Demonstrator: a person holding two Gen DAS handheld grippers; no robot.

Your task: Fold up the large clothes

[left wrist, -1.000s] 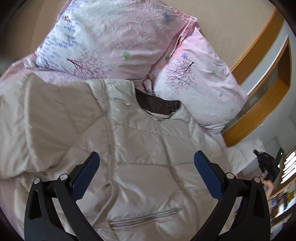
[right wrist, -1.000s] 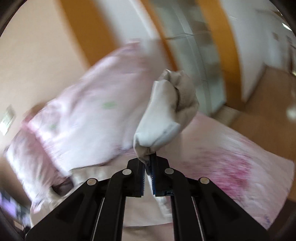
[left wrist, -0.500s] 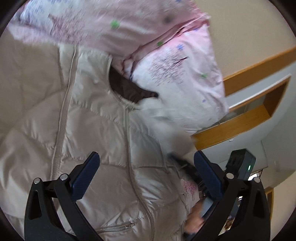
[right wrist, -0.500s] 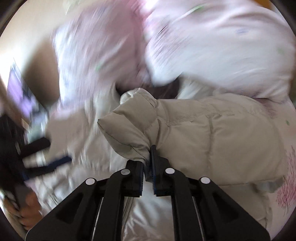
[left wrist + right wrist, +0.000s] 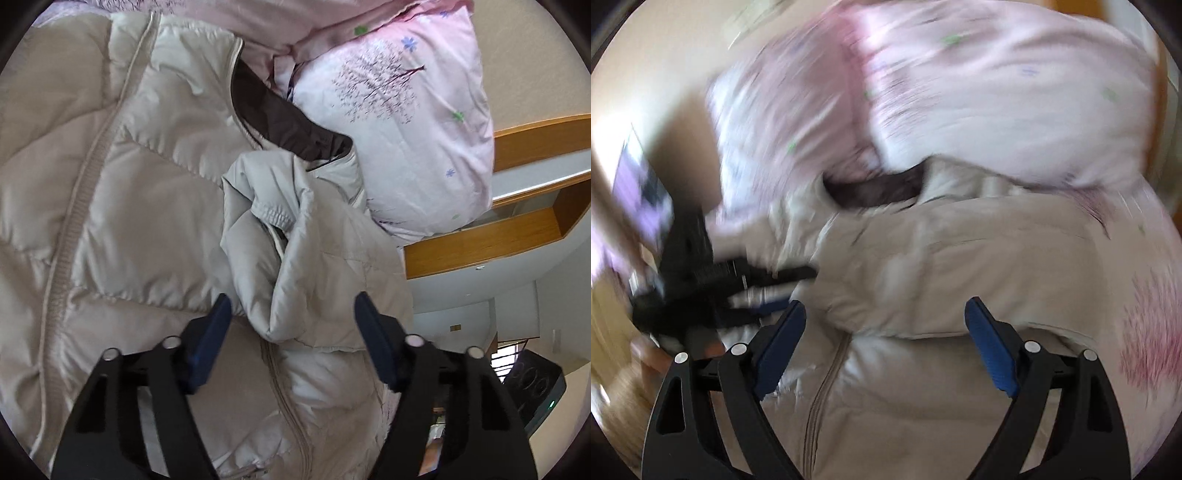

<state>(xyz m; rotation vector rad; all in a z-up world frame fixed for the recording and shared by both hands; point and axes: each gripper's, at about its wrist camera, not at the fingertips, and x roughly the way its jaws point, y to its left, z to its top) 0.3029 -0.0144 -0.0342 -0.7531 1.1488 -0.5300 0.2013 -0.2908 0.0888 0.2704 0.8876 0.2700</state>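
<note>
A beige quilted puffer jacket (image 5: 147, 206) with a brown collar lining lies front up on the bed. Its right sleeve (image 5: 295, 266) is folded across the chest, the elastic cuff near the collar. My left gripper (image 5: 293, 317) is open, its jaws on either side of the lower end of the folded sleeve, holding nothing. My right gripper (image 5: 884, 325) is open and empty just above the same sleeve (image 5: 942, 273); this view is motion-blurred. The left gripper (image 5: 701, 291) shows as a black blur at the left of the right wrist view.
Two pink floral pillows (image 5: 406, 129) lie against the jacket's collar at the head of the bed. A wooden headboard shelf (image 5: 491, 232) is at the right. Pink bedding (image 5: 1145, 332) lies right of the jacket.
My right gripper carried the sleeve across the jacket's chest, then opened and let it go. My left gripper moved in over the folded sleeve and its jaws narrowed somewhat.
</note>
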